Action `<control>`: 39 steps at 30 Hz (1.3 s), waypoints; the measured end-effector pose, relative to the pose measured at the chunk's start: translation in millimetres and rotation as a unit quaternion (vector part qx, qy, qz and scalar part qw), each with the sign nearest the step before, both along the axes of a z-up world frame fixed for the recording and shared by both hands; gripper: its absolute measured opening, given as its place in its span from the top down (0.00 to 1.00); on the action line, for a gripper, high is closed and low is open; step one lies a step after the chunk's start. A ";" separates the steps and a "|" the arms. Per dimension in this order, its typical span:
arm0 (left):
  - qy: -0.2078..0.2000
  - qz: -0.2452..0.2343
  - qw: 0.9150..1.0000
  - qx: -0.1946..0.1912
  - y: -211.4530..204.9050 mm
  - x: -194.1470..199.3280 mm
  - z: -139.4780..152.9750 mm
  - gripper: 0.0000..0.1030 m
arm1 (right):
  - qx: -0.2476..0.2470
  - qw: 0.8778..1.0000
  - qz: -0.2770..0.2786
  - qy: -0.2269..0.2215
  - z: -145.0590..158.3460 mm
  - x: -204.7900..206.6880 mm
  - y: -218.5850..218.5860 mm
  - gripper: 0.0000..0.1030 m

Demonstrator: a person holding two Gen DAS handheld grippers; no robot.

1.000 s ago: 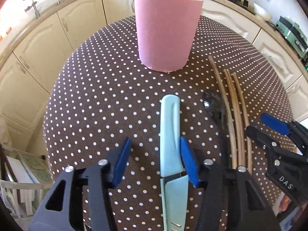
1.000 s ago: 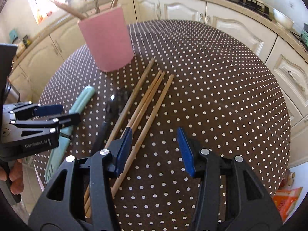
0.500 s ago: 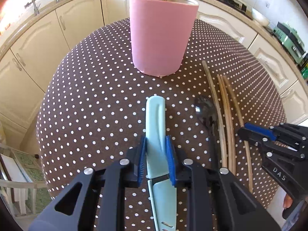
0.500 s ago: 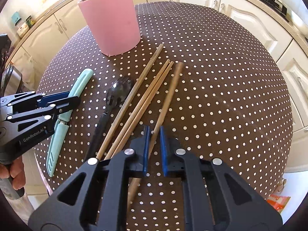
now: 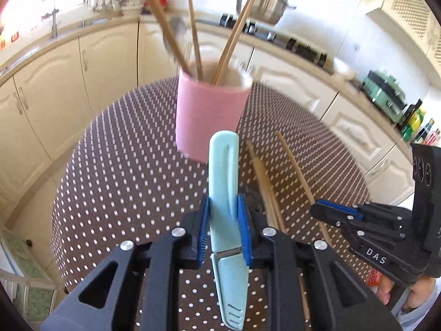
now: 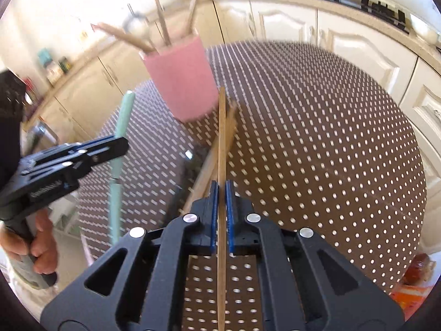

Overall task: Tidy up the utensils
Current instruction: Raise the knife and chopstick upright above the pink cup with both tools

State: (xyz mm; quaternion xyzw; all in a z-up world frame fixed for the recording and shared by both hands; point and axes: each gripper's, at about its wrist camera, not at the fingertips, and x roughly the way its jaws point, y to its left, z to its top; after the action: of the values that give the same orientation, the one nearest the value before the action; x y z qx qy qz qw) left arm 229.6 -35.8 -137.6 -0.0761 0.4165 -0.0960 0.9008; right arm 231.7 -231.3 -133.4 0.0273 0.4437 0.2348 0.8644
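A pale teal sheathed knife (image 5: 223, 193) is raised off the dotted cloth, pinched across its width, its rounded end pointing toward the pink holder (image 5: 210, 118); that holder stands upright on the table, a cylinder with several wooden sticks and a metal spoon leaning out of its top; one slim wooden chopstick (image 6: 222, 149) is clamped and lifted, aimed at the holder; more chopsticks (image 6: 217, 151) and a dark spoon (image 6: 190, 160) lie beside it.
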 end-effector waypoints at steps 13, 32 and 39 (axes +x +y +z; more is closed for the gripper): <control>-0.132 0.021 0.991 -0.010 23.7 -40.3 65.0 0.81 | 0.158 0.979 0.018 -0.128 52.9 -21.1 -0.1 0.94; -0.264 0.077 0.961 0.003 8.6 -2.7 155.7 0.81 | 0.237 0.924 -0.028 -0.298 114.1 45.3 26.8 0.94; -0.262 0.079 0.962 0.026 1.6 33.2 154.4 0.81 | 0.251 0.908 -0.052 -0.331 119.3 72.3 31.9 0.94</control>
State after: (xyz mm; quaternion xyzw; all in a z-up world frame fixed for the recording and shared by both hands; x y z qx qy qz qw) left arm 262.8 -34.2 16.8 -0.0580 0.1613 -0.0301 0.9847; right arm 304.0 -199.4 -14.1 0.1877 0.0562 0.2885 0.9372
